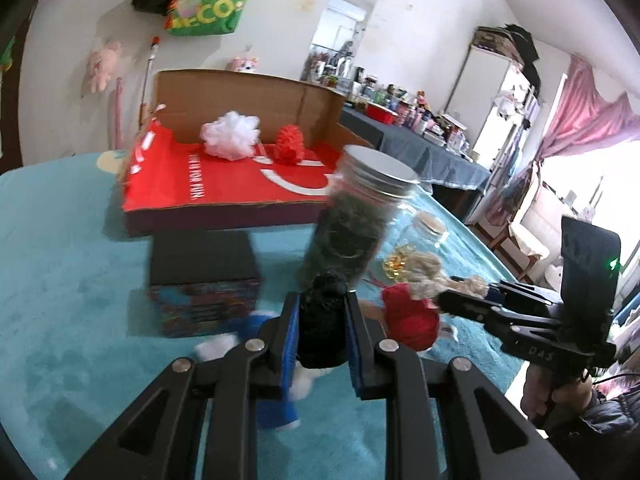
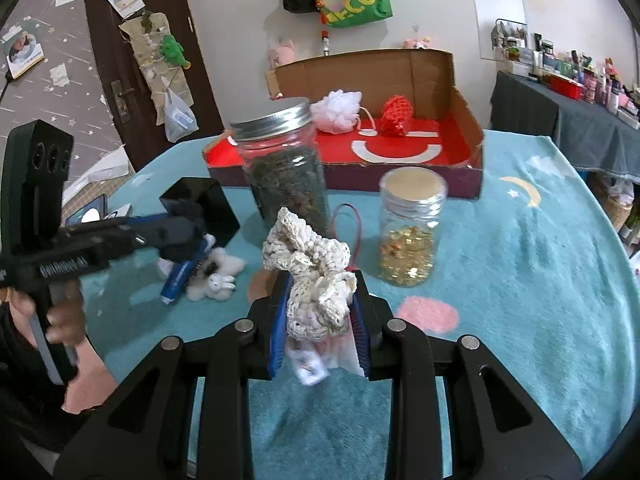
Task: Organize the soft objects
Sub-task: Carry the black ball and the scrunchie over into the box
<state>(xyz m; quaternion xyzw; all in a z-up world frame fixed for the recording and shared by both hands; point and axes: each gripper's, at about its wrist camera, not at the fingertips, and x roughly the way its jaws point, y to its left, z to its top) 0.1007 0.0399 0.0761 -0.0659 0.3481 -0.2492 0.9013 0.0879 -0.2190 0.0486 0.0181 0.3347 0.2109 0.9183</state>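
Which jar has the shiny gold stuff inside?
The shorter jar with the pale flat lid, standing right of the taller jar. The taller one has a silver screw lid and dark greenish filling.

Black linkage grippers, blue fingers (image 2: 278, 320), silver screws, dark sleeve (image 1: 608, 412).

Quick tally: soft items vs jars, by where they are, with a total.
Soft items in the cardboard box: 2, a white mesh pouf and a red crochet piece
Soft items held in claws: 2, a black soft item and a cream crochet scrunchie
Jars: 2, a dark-leaf jar and a gold-bead jar
Total: 6
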